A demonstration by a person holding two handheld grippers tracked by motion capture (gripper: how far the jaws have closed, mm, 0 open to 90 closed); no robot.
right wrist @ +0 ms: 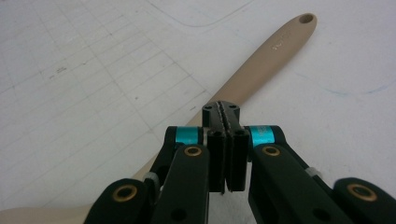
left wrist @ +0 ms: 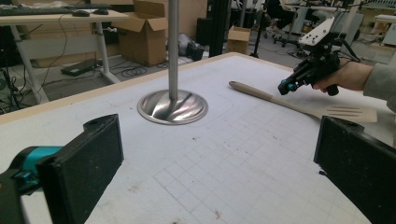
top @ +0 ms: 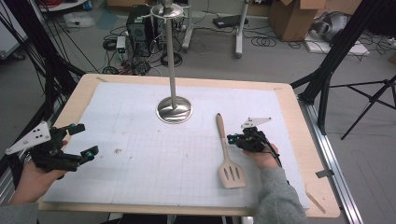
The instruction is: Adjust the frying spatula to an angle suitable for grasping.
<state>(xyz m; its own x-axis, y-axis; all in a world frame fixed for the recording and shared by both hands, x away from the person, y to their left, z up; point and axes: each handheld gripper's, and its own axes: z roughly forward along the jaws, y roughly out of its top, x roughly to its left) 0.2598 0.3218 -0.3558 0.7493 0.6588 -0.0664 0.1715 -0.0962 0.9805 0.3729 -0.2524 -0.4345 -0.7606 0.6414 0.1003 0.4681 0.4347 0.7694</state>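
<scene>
Spatula (top: 227, 150) lies handle-away, just left of my right gripper (top: 235, 138), jaws pressed together, empty. Left gripper (top: 84, 140) gaping, well apart. Right is nearer.

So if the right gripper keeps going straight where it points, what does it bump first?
Most likely the spatula: the right gripper, jaws shut, points along its handle just above it. How high it sits is hard to judge.

Both grippers black w/ teal joint accents – left gripper (top: 84, 140), right gripper (top: 232, 138). Each carries a grey three-cornered plate on top; brass-coloured rivets at linkage pivots, black cable trailing from right unit. Person wears grey sleeves.
</scene>
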